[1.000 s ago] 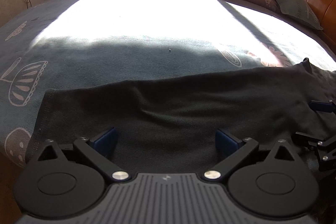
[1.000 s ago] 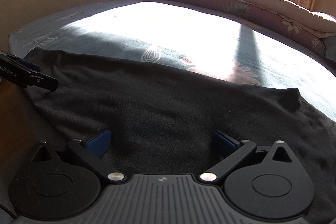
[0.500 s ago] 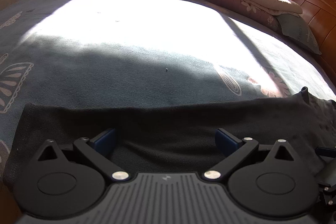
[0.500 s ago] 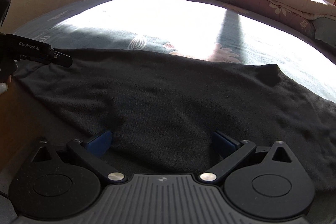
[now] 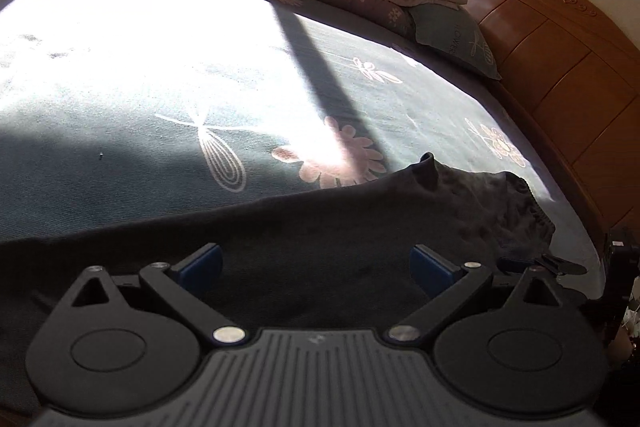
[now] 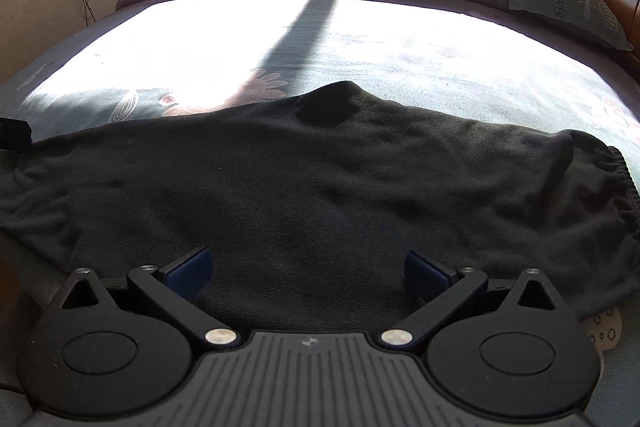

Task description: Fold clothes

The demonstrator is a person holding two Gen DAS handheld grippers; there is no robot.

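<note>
Right wrist view: black garment (image 6: 320,195) lies flat along the bed's (image 6: 400,39) near edge, elastic waistband at its right end. Both the right gripper (image 6: 306,269) and left gripper (image 5: 316,263) are spread, grasping nothing. Fabric appears soft, light, limp; pinch at hem or waistband corners.

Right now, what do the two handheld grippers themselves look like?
Both look identical. The left gripper and right gripper each have a grey ribbed body, two round black discs, black angled link arms with silver pivot screws, and blue pads on the fingertips. No cables or sleeves show.
</note>
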